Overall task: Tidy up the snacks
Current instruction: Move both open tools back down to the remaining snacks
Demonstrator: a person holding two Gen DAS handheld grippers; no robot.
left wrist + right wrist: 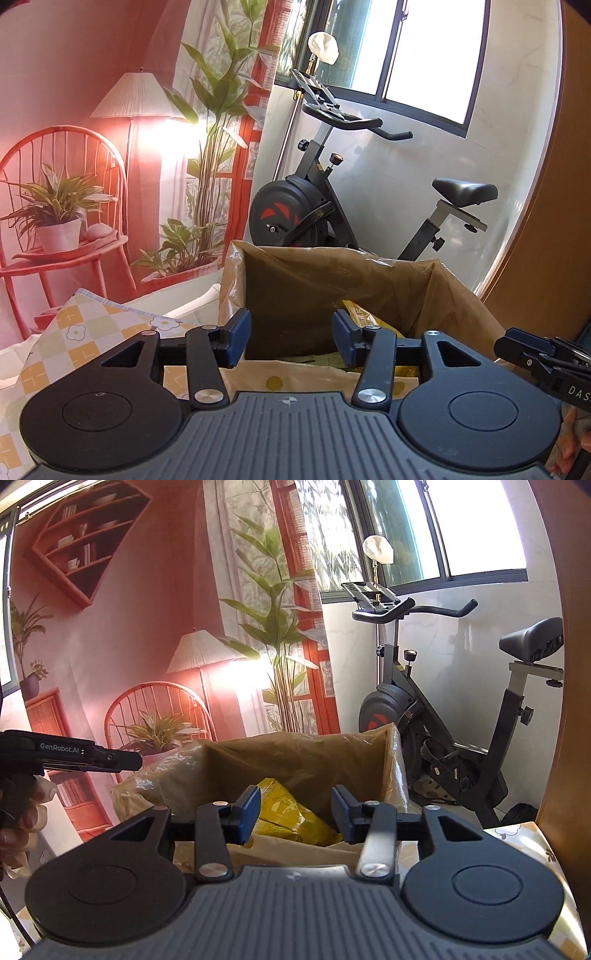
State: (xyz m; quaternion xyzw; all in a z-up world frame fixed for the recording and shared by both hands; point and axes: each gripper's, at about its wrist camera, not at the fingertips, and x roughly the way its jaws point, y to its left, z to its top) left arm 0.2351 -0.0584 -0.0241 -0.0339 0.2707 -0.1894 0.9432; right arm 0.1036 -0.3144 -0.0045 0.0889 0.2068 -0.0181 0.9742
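Both my left gripper point(291, 338) and my right gripper point(294, 814) hang above the open cardboard box point(295, 753), jaws parted with nothing between them. The yellow snack packets point(291, 816) lie inside the box, below my right jaws. The box stands on a surface covered by a checked, flowered cloth point(74, 343).

Printed backdrop point(147, 627) of a red room; exercise bike point(443, 720) beneath a bright window point(480, 528); floor barely visible.
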